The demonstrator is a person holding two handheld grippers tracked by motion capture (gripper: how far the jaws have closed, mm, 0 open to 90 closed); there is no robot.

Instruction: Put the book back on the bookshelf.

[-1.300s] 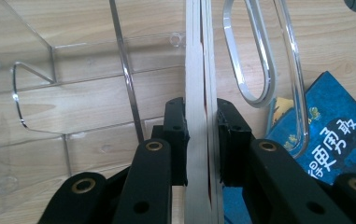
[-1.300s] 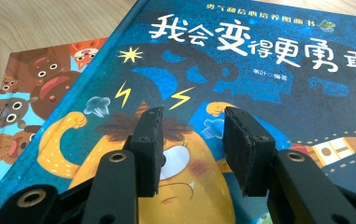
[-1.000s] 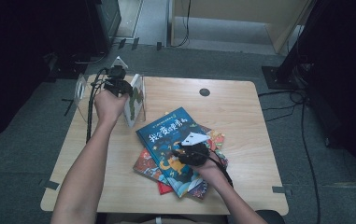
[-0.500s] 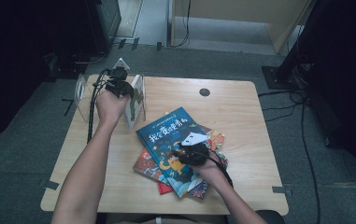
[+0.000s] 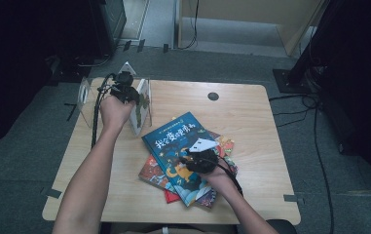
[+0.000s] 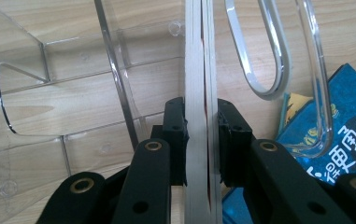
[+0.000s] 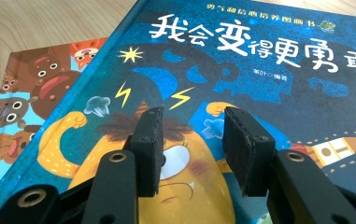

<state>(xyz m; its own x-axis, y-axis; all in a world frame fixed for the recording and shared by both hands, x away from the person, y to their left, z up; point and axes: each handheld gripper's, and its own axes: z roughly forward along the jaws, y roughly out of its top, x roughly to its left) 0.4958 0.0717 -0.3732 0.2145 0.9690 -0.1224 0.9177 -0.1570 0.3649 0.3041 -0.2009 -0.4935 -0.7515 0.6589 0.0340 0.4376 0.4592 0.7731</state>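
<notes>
At the far left of the wooden table (image 5: 251, 122), the left gripper (image 5: 123, 90) clamps a thin book (image 6: 202, 93) upright on its edge inside the clear acrylic rack (image 6: 115, 88). Right and nearer, the right gripper (image 7: 192, 140) rests with jaws apart and empty over the blue picture book (image 5: 173, 141), topmost of a fanned pile. Grey floor and dark equipment surround the table
</notes>
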